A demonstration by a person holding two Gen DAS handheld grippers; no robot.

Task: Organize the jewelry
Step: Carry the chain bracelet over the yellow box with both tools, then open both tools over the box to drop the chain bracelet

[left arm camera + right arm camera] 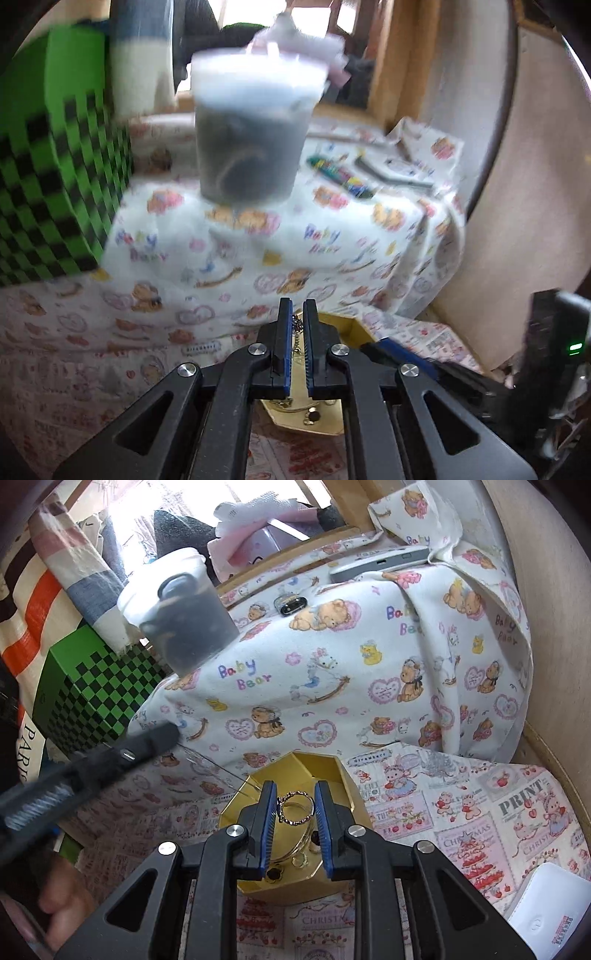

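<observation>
A gold hexagonal box (pixel 334 771) sits on the printed cloth, holding rings and small pieces. My right gripper (pixel 295 797) hangs over the box, its jaws closed on a thin gold twisted bangle (pixel 295 806). My left gripper (pixel 297 308) is nearly shut on a thin chain (pixel 296 325) above the same gold box (pixel 351 326). The left gripper's arm shows in the right wrist view (pixel 110 757) at the left, blurred.
A clear tub with a white lid (pixel 184 616) holding dark items stands on the raised bear-print cloth (pixel 332 672). A green checkered box (pixel 85 690) is at left. A grey flat device (pixel 380 563), a small dark object (pixel 291 603) and pens (pixel 343 177) lie on the cloth. A white case (pixel 546 904) lies at lower right.
</observation>
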